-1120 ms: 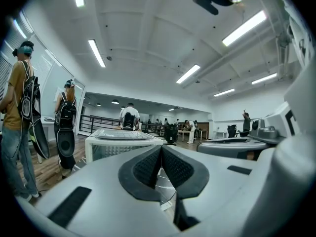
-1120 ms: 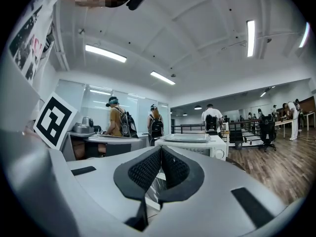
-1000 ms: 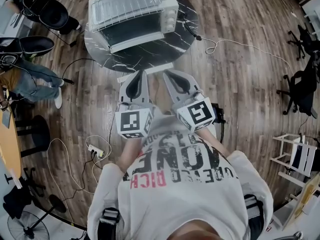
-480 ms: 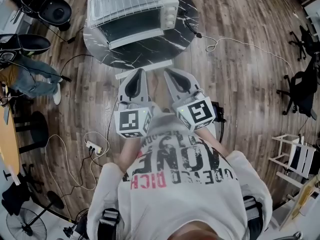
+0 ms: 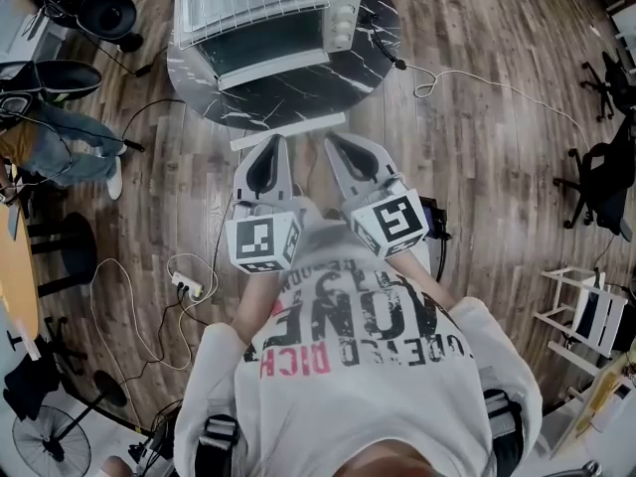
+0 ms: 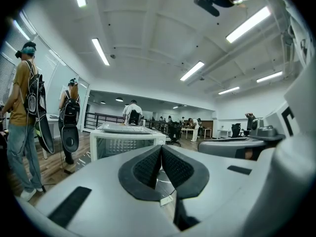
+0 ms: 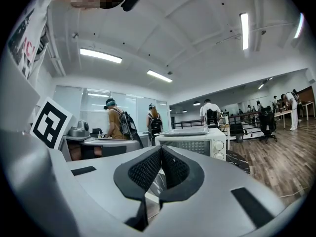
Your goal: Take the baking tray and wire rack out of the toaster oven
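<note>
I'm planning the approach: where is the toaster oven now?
The toaster oven sits at the head view's top, left of centre, on the round dark table, ahead of the left gripper and right gripper.

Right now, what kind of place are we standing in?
Probably an open-plan office or lab, not a kitchen: long ceiling lights, a black office chair on the wooden floor, and the toaster oven set on a round table.
</note>
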